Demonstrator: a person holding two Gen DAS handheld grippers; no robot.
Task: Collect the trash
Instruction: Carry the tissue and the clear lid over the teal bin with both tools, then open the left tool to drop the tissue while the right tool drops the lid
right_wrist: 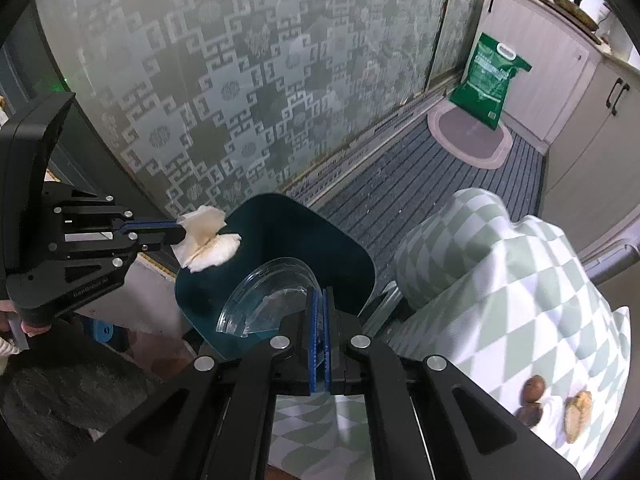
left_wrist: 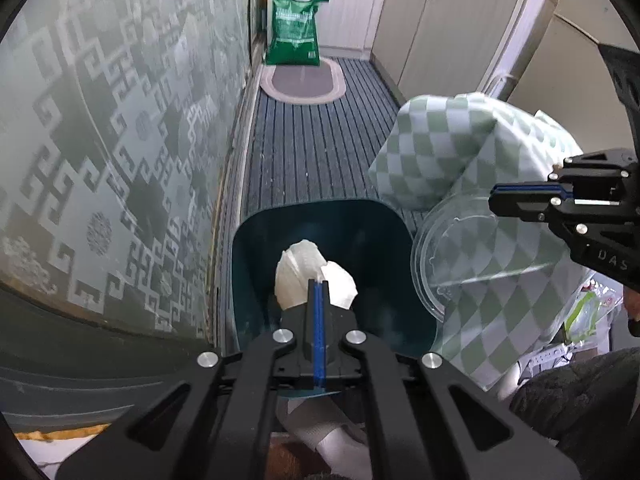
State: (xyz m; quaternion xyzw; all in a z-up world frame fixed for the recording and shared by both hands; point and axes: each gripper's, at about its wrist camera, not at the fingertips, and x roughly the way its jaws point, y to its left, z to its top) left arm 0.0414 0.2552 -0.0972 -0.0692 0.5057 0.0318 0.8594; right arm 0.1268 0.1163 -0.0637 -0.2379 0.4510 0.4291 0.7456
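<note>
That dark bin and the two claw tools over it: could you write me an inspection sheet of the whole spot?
Surface: striped grey floor mat; checked green-and-white tablecloth beside the bin.
Job's things: dark teal bin, open; crumpled white tissue and clear plastic lid, both held over it.
Clutter: brown food scraps on the cloth.
Grippers: left gripper shut on the tissue; right gripper shut on the lid.
Cables: nothing seen.
Surroundings: patterned frosted glass door, green sack standing by an oval rug, pale cabinets.
</note>
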